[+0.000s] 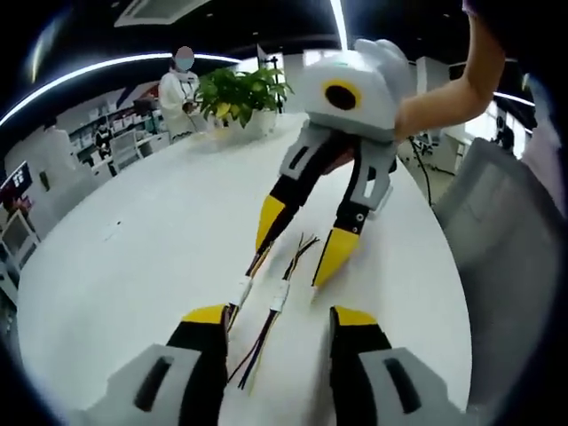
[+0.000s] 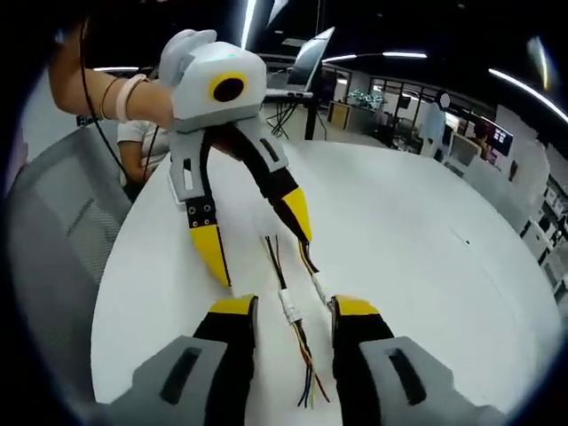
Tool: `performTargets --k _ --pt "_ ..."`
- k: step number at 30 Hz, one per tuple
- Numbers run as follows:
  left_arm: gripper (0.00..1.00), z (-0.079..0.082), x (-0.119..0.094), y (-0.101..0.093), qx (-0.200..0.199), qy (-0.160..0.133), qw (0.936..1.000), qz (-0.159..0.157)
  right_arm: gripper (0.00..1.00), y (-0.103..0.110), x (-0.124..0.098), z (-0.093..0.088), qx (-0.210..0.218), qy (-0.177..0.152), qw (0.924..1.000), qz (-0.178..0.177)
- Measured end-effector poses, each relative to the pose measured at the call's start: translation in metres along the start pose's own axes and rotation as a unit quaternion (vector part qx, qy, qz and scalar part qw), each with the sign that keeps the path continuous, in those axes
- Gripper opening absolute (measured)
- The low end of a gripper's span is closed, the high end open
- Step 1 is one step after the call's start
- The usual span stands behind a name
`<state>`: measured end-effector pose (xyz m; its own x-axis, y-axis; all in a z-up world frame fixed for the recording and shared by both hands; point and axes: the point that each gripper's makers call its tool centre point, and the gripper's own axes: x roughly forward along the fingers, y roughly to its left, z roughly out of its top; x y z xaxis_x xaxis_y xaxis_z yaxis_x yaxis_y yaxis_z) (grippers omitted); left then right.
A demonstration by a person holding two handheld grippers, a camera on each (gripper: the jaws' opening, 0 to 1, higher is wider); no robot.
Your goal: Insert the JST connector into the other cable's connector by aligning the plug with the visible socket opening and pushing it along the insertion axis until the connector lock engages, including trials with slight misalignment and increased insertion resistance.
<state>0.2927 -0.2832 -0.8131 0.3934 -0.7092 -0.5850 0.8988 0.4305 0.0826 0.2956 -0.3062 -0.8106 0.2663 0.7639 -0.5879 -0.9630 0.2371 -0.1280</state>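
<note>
left gripper: fingers apart | right gripper: fingers apart, facing

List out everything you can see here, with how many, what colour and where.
cables: two, white connectors with multicoloured wires, lying side by side and apart on the table between both grippers
table: one, white, round
potted plant: one, green, at the table's far edge
chair: one, grey mesh, beside the table
laptop: one, open, on the far side
left gripper: one, white body, yellow-tipped black fingers, open over the cables
right gripper: one, same colours, open, facing the left one
</note>
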Motion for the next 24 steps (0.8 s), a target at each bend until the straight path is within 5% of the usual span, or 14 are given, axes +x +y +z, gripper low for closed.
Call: performTargets --k 4,12,24 --pt "0.54 0.005 -0.007 0.002 -0.014 -0.014 0.9996 0.022 0.53 -0.007 -0.007 0.008 0.017 -0.014 0.9992 -0.032" --pt "0.66 0.018 -0.02 -0.005 -0.073 -0.061 0.9948 0.038 0.61 -0.006 -0.025 0.012 0.058 -0.029 0.9961 -0.059" --pt "0.82 0.035 -0.039 -0.017 -0.097 -0.093 0.9887 0.065 0.74 0.006 -0.051 0.021 0.087 -0.048 0.9915 -0.083"
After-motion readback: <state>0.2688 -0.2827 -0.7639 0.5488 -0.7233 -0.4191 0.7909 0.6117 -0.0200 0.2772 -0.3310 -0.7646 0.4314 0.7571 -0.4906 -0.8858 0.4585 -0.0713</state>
